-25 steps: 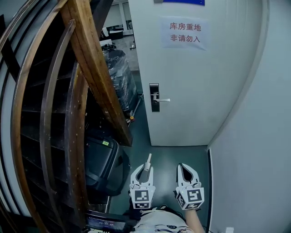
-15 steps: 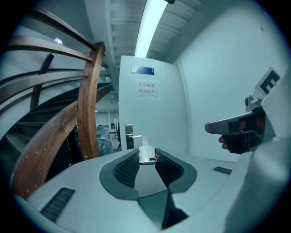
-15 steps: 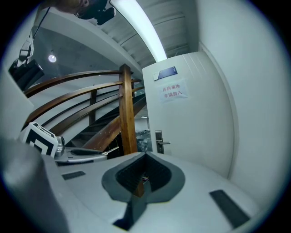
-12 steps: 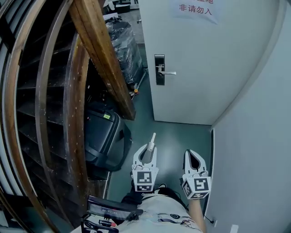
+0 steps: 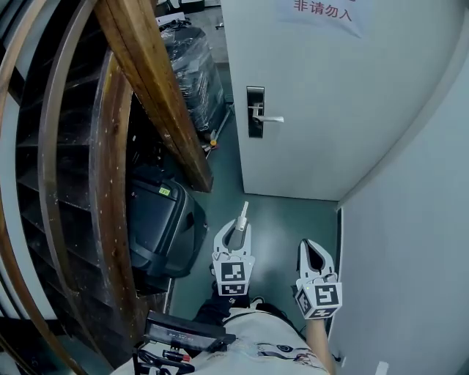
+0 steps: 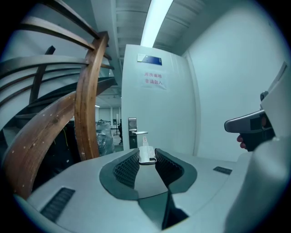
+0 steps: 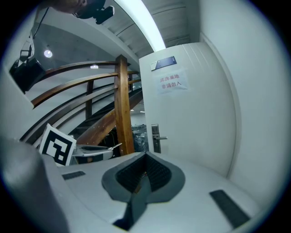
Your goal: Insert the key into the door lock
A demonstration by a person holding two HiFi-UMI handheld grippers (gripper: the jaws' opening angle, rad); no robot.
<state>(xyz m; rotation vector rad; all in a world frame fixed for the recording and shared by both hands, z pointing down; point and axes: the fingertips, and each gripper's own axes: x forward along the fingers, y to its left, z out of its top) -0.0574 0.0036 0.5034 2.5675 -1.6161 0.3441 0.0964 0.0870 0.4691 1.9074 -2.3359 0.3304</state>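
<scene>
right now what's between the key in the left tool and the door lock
Nothing stands there. The head view shows only bare green floor between the key, held in the left tool, and the door lock.

This is a storage corner of a work building. A white door (image 5: 330,88) bears a paper notice (image 5: 322,10) marking a storeroom. A wooden staircase (image 5: 154,102) curves overhead, with plastic-wrapped goods (image 5: 194,62) stacked beyond. A black case (image 5: 157,220) sits on the green floor (image 5: 286,220).
</scene>
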